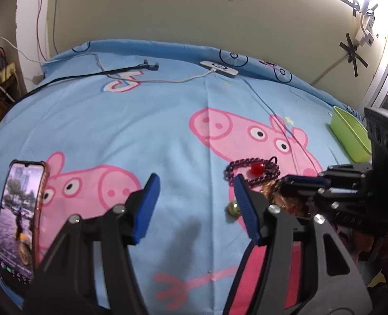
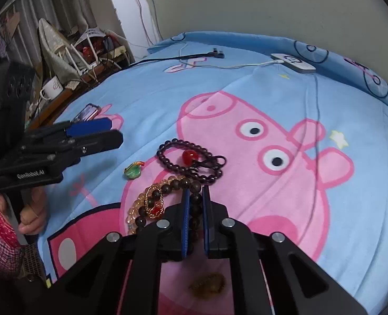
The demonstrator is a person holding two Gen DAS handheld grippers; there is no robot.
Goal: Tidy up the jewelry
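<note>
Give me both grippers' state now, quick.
Left gripper: open, holding nothing.
Right gripper: shut on the dark brown round-bead bracelet.

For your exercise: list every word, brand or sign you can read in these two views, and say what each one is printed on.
"GenRobot.AI": white lettering on the black body of the left claw, right wrist view.
Musical-note logo, no letters: printed on the bedsheet.
Phone: screen icons too small to read.
White device: dark ring mark, no legible text.
</note>
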